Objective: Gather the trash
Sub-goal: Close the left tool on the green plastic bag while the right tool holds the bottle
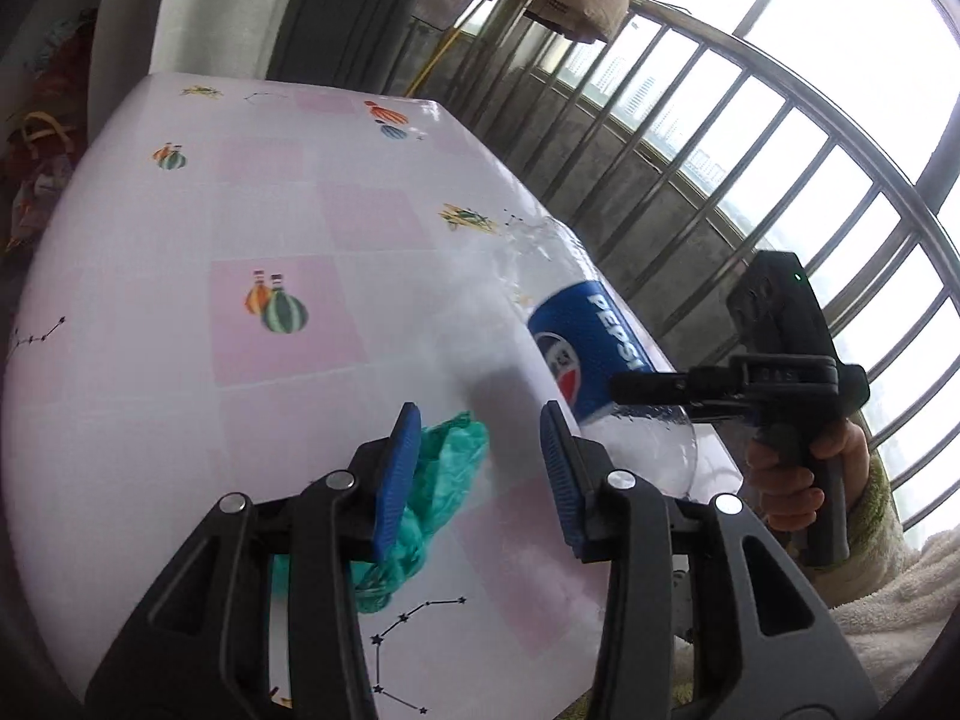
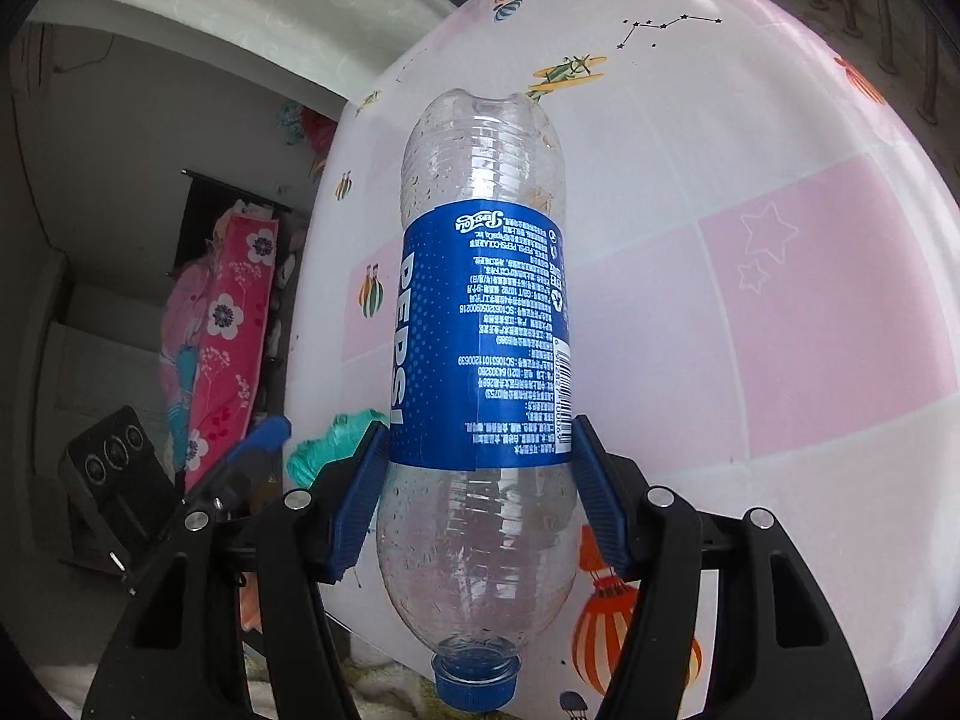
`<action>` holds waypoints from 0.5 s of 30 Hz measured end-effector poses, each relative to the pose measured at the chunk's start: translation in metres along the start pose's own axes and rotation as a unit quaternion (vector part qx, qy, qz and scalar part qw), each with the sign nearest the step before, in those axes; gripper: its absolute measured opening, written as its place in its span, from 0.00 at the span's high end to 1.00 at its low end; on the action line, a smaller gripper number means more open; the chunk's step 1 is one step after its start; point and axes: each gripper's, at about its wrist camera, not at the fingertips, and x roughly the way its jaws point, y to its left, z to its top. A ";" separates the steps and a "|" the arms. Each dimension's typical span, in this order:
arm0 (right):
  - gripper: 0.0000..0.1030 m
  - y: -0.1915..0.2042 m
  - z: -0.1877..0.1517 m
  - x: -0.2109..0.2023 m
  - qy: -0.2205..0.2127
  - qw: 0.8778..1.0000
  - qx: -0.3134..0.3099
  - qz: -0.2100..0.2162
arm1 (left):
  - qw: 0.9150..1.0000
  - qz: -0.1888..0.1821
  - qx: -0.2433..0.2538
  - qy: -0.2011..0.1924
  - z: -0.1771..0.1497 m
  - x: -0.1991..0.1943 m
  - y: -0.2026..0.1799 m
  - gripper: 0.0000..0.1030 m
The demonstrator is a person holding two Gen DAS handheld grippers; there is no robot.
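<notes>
An empty clear Pepsi bottle (image 2: 480, 330) with a blue label and blue cap lies between my right gripper's (image 2: 480, 480) blue pads, which press its sides; the cap points toward the camera. In the left wrist view the bottle (image 1: 591, 354) is held over the table's right edge by the right gripper (image 1: 654, 390). My left gripper (image 1: 480, 468) is open above the table. A crumpled green plastic bag (image 1: 432, 492) lies on the cloth just by its left pad. The bag also shows in the right wrist view (image 2: 333, 441), beside the left gripper's blue fingertip (image 2: 264, 438).
The table (image 1: 240, 210) carries a white and pink cloth with balloon and star prints. A metal balcony railing (image 1: 720, 150) runs along its right side. A dark bin (image 1: 354, 6) stands behind the table. Pink floral fabric (image 2: 222, 330) hangs past the far edge.
</notes>
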 end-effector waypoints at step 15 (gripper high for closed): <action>0.42 0.022 -0.018 0.014 0.001 0.995 -0.084 -0.055 | 0.988 -0.024 -0.128 0.085 -0.040 0.007 0.025 0.50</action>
